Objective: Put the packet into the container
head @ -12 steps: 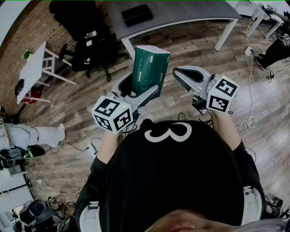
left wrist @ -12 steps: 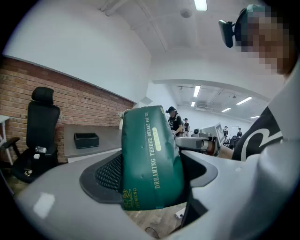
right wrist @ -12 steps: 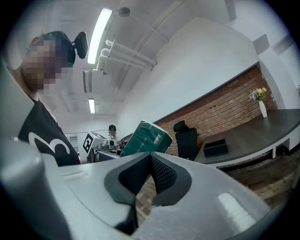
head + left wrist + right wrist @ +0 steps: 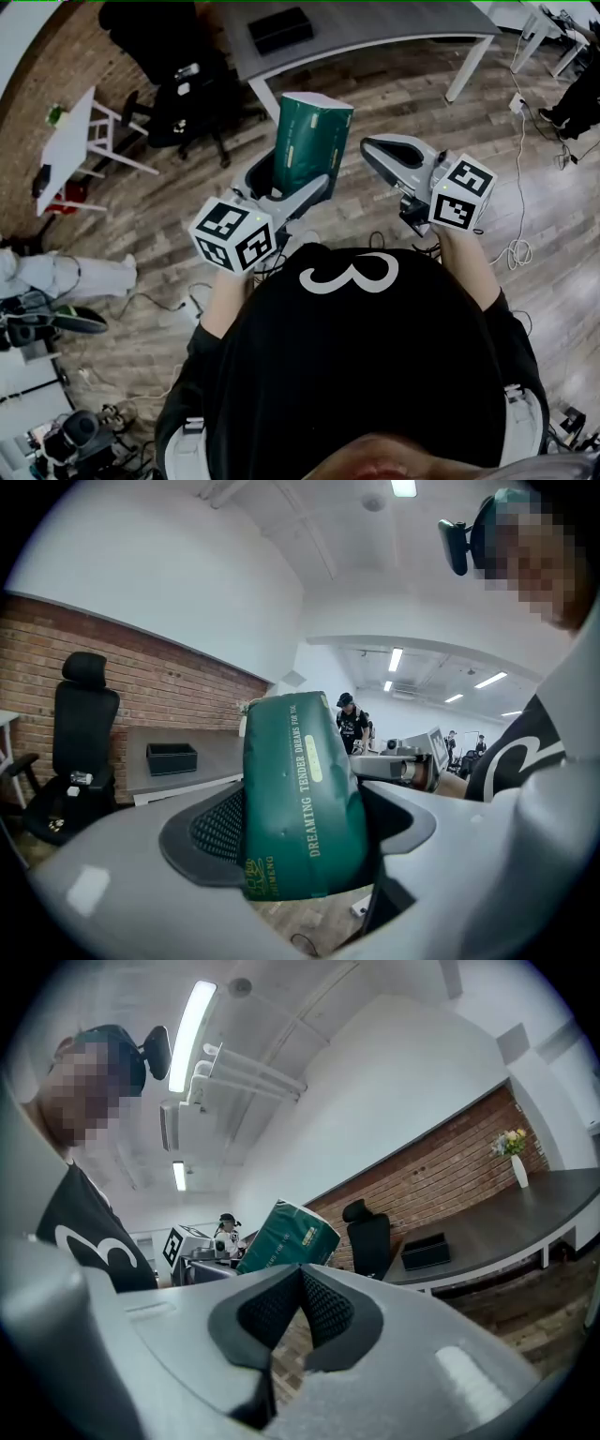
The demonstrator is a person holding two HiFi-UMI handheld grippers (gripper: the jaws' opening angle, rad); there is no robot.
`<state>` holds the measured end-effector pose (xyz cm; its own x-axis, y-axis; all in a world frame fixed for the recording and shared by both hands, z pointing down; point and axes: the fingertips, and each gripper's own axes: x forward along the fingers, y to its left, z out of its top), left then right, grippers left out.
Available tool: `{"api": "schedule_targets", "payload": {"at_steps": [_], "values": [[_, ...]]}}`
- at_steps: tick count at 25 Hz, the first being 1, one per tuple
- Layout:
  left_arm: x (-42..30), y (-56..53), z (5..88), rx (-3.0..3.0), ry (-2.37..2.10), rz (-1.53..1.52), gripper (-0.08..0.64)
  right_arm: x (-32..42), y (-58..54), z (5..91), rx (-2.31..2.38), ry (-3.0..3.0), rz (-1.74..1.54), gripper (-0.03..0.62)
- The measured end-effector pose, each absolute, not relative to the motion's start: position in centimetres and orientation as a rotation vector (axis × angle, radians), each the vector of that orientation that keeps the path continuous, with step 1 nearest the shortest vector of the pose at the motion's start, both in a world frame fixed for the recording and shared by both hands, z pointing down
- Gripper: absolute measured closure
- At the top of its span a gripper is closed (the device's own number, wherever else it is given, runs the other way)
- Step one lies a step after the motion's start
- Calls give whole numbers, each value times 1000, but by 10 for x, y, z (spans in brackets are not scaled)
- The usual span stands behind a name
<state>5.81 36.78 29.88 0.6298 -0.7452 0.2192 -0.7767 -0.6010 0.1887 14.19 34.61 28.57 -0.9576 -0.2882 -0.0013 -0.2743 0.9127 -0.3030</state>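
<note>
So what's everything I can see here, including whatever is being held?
green soft-sided packet: one, dark green, held upright in the air
black rectangular box: one, black, on the desk
grey-topped desk: one, grey with white legs, ahead
black office chair: one, black, left of the desk
white side table: one, white, far left
left gripper: one, grey, shut on the packet
right gripper: one, grey, jaws together, empty
</note>
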Motion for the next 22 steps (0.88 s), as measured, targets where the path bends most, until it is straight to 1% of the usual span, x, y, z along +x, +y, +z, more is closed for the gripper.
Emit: {"api": "schedule_targets", "payload": {"at_steps": [6,13,22], "values": [[56,353,309,2565,-1245,175,156,143,328,293,-435,2989,-539,593],[43,325,326,2574,-1236,170,156,131,302,312,-458,3006,-525,592],[-7,234,325,2544,-1197,149,156,89,213,309,-516,3012,-589,592]]}}
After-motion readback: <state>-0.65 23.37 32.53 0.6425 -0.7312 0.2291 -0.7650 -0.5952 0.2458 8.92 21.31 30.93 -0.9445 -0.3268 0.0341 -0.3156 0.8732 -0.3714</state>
